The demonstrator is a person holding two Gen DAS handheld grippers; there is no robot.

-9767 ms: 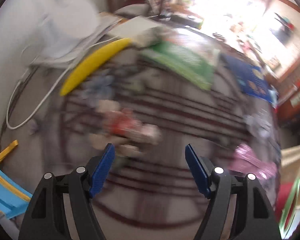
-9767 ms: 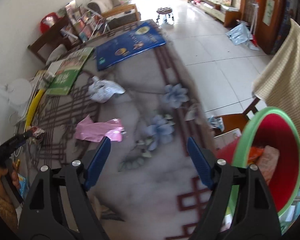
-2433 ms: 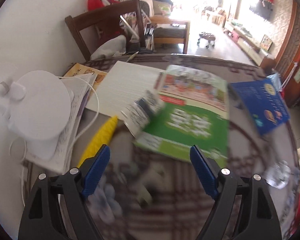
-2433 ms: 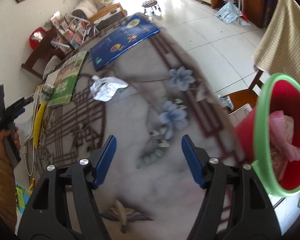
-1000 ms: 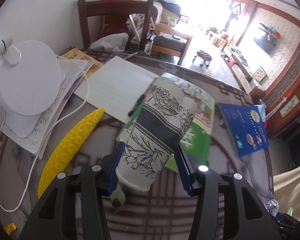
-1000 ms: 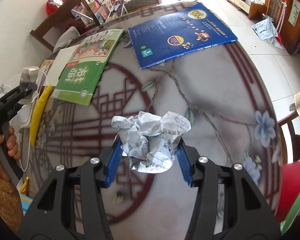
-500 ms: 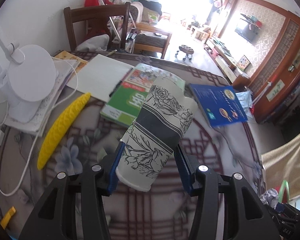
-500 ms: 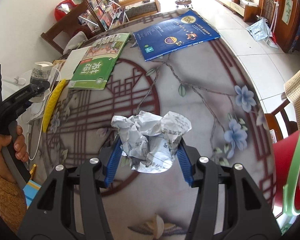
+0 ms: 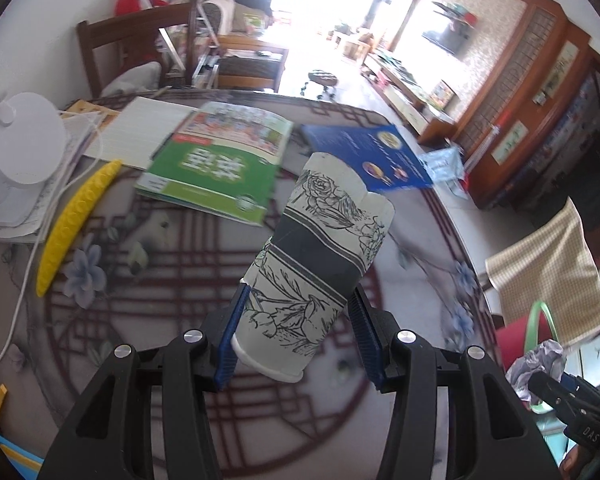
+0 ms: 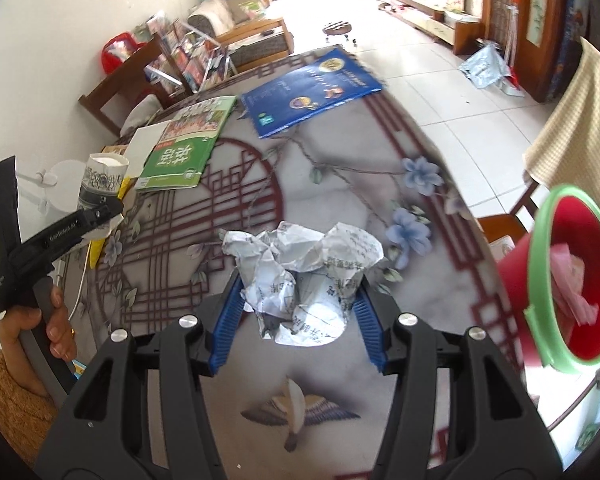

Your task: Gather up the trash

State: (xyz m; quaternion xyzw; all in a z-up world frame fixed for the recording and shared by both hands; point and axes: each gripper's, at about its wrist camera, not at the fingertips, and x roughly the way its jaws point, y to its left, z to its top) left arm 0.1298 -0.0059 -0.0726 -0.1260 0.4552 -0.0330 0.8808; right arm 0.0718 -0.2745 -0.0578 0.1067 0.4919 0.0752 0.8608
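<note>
Big round table with the flower pattern, red bin with a green rim off its right edge. Left hand-held gripper is clamped on a paper cup, tilted, above the table. Right hand-held gripper is squeezing a crumpled paper ball, near the bin.

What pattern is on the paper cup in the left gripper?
The paper cup is white with black line-drawn flowers and a dark band around its middle; the left wrist view shows it best.
</note>
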